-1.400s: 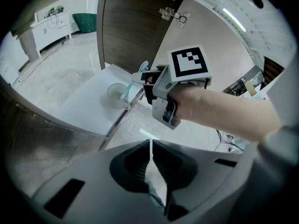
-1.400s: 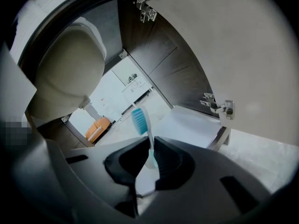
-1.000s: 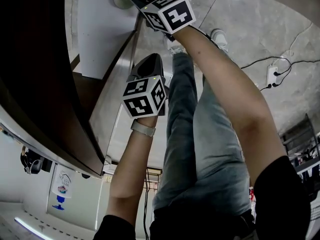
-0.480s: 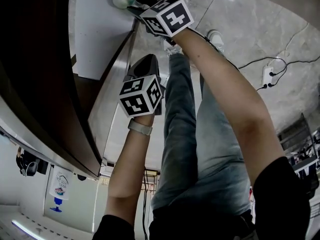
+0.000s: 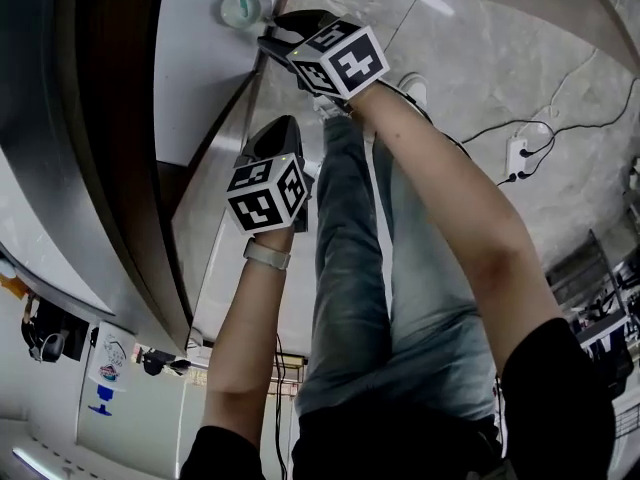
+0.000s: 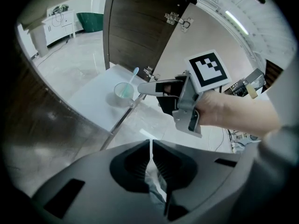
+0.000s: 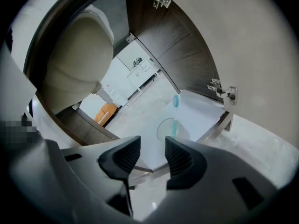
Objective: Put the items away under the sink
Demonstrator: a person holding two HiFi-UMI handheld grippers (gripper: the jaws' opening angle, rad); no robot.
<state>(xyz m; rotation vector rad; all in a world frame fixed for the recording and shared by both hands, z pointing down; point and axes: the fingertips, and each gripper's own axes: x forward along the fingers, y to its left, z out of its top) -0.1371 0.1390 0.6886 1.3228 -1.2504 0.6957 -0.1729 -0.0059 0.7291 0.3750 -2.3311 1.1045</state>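
Note:
A clear cup (image 5: 241,8) with a teal toothbrush (image 7: 175,101) in it stands on the white cabinet floor (image 5: 195,78) under the sink. In the left gripper view the cup (image 6: 124,91) sits just past my right gripper (image 6: 142,88). My right gripper (image 5: 266,40) hovers at the cabinet's front edge, open and empty, with the cup (image 7: 169,127) just beyond its jaws (image 7: 153,147). My left gripper (image 5: 285,121) hangs lower and nearer to me, outside the cabinet. Its jaws (image 6: 151,146) are shut with nothing between them.
The dark cabinet door stands open, with its hinges (image 6: 180,18) (image 7: 223,91) showing. The sink bowl's underside (image 7: 77,59) bulges overhead inside the cabinet. A metal rail (image 6: 119,122) edges the cabinet floor. A power strip with cables (image 5: 517,153) lies on the marble floor by the person's legs.
My right gripper has drawn slightly back from the cup, which now stands free with the toothbrush showing. The left gripper stays shut and has hardly moved.

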